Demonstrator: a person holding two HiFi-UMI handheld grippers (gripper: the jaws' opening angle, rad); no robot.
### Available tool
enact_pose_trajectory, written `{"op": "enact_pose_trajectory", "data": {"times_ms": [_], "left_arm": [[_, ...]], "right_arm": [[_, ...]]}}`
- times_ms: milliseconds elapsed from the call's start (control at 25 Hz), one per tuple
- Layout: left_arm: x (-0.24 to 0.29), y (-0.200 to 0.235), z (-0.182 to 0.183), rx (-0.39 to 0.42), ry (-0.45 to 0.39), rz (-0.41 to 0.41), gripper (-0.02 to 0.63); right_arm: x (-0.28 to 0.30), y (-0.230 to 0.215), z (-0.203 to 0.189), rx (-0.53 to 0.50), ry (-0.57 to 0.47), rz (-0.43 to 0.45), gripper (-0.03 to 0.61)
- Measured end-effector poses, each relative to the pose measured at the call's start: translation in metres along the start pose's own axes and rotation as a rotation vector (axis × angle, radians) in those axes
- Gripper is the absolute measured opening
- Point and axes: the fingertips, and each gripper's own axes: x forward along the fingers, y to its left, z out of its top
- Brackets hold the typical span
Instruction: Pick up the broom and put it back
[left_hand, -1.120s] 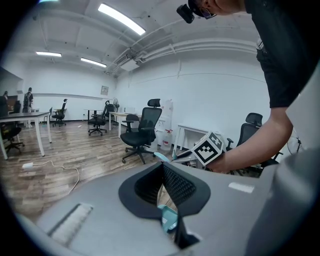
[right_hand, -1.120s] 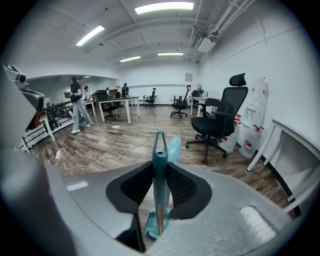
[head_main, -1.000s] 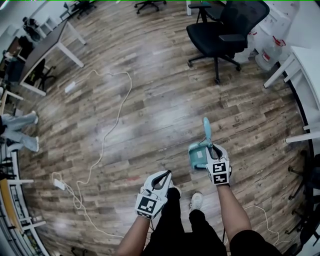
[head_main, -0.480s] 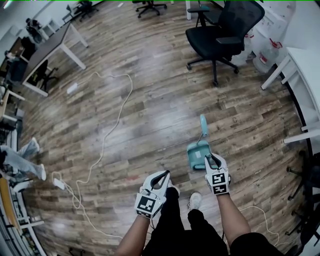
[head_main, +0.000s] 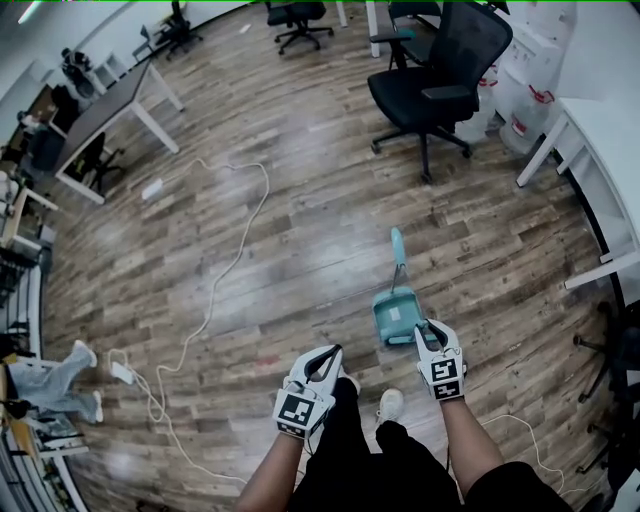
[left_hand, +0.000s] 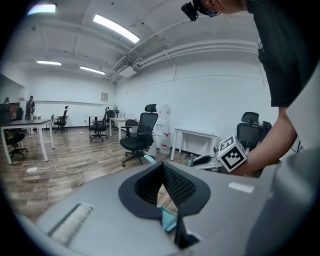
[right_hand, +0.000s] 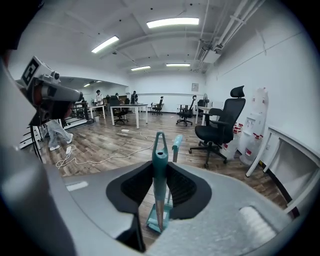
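- Grasping the teal broom (right_hand: 159, 165) with the right gripper (head_main: 427, 328): clenched on the thin handle just under its hanging loop, in the centre of the right gripper view.
- Holding that handle nearly upright, with its lower end down near the teal dustpan (head_main: 396, 318) on the wooden floor (head_main: 300, 190).
- Found in the head view a little right of centre and low in the frame, with the dustpan handle (head_main: 397, 245) pointing toward the top of the frame.
- Carrying nothing in the left gripper (head_main: 335, 352), at the lower centre of the head view: jaws closed tip against tip, with only floor and a bit of teal visible through the gap behind the tips.
- Standing well apart from the broom, at the top right of the head view: a black office chair (head_main: 430, 70).
- Lying across the left half of that view: a white cable (head_main: 225, 270), running down to a white power strip (head_main: 120, 371) near the lower left.
- Showing at the left edge, low down: the legs of another person (head_main: 55, 380), in light trousers and pale shoes.
- Placed at the upper left: a dark-topped table (head_main: 105, 100) with white legs.
- Placed along the right edge: a white desk (head_main: 600, 130).
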Motion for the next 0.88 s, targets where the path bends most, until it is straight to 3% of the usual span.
{"op": "enact_pose_trajectory", "data": {"times_ms": [200, 480, 880], "left_arm": [[-0.009, -0.014, 0.011, 0.018, -0.008, 0.007, 0.02], [-0.016, -0.027, 0.029, 0.031, -0.043, 0.017, 0.02], [-0.034, -0.024, 0.064, 0.042, -0.131, 0.063, 0.02]], "right_arm": [[-0.032, 0.006, 0.015, -0.017, -0.051, 0.026, 0.089], [-0.071, 0.012, 0.066, -0.052, -0.172, 0.053, 0.089], [-0.128, 0.022, 0.167, -0.079, -0.368, 0.062, 0.087]]}}
